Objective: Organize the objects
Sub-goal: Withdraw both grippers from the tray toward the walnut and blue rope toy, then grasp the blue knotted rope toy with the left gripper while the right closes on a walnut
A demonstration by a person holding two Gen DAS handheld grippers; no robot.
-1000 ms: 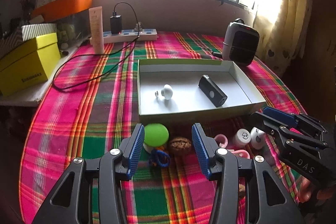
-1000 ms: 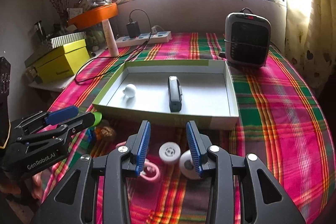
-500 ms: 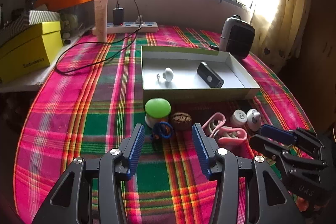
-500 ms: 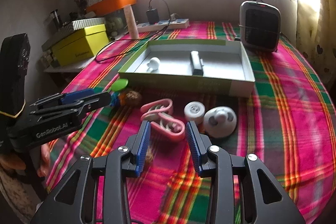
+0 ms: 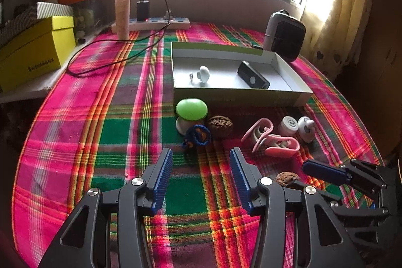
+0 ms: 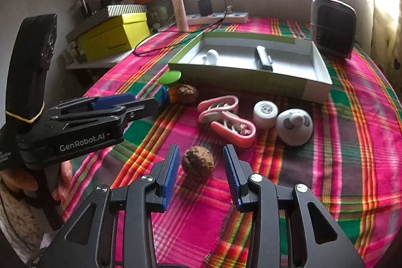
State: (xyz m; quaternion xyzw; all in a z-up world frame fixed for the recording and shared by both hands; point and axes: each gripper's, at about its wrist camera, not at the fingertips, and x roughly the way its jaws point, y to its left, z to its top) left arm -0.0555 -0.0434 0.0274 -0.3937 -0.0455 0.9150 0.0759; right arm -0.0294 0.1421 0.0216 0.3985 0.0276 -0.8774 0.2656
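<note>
My left gripper (image 5: pixel 201 163) stands open over the plaid cloth with nothing between its fingers. Just ahead of it lie a blue cord loop (image 5: pixel 197 138), a green-capped mushroom toy (image 5: pixel 191 110) and a brown walnut (image 5: pixel 220 125). My right gripper (image 6: pixel 201 160) is open around a second walnut (image 6: pixel 198 162), which sits on the cloth with a small gap to each pad. Beyond it lie pink clips (image 6: pixel 227 121), a white cap (image 6: pixel 265 111) and a white dome-shaped thing (image 6: pixel 295 126). The open box tray (image 6: pixel 251 79) holds a small white mushroom (image 6: pixel 212 55) and a black device (image 6: pixel 262 58).
A small heater (image 6: pixel 333 27) stands behind the tray at the right. At the back lie a power strip (image 5: pixel 160 23) with a black cable (image 5: pixel 83 68) and an upright tube (image 5: pixel 122 13). A yellow box (image 5: pixel 32 52) sits on a shelf at the left. A hand (image 6: pixel 62 180) holds the left gripper (image 6: pixel 143 101).
Both grippers have drawn back from the tray toward the table's near edge. The right gripper shifted so that the near walnut, earlier beside its left finger, now lies between its fingers.
</note>
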